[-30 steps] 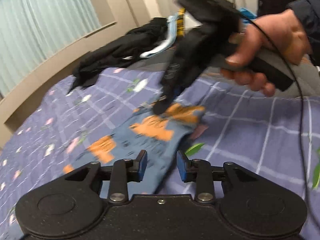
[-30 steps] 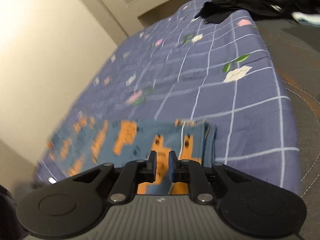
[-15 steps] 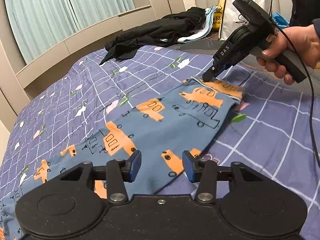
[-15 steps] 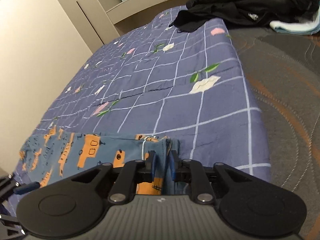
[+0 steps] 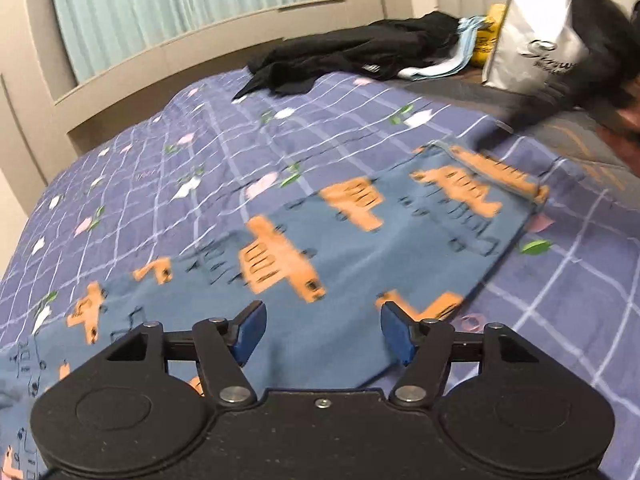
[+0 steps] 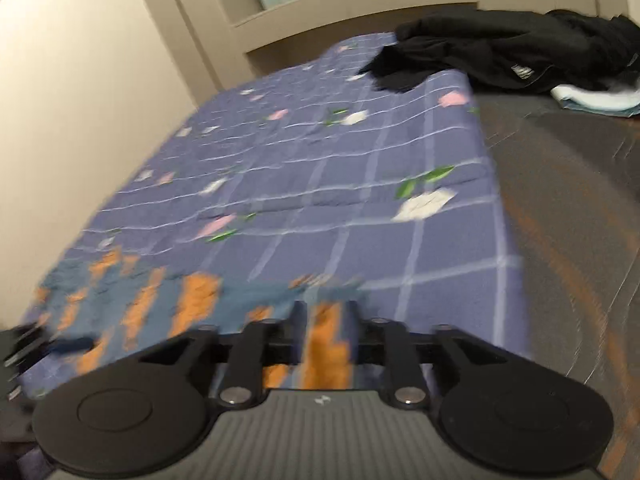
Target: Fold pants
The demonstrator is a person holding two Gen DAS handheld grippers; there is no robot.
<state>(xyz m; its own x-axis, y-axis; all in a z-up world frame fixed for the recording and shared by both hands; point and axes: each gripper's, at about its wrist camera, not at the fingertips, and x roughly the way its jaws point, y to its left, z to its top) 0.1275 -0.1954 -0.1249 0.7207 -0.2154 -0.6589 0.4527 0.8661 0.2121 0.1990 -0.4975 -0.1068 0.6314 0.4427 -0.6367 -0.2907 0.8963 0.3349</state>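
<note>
On the checked quilt (image 5: 580, 304) lie flat blue pants (image 5: 360, 240) with orange prints.

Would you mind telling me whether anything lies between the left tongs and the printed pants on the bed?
Nothing visible does. The left tongs hang directly over the pants, their jaws opening with only bare fabric below the gap. The black clothes and white bag sit far off at the bed's other end.
</note>
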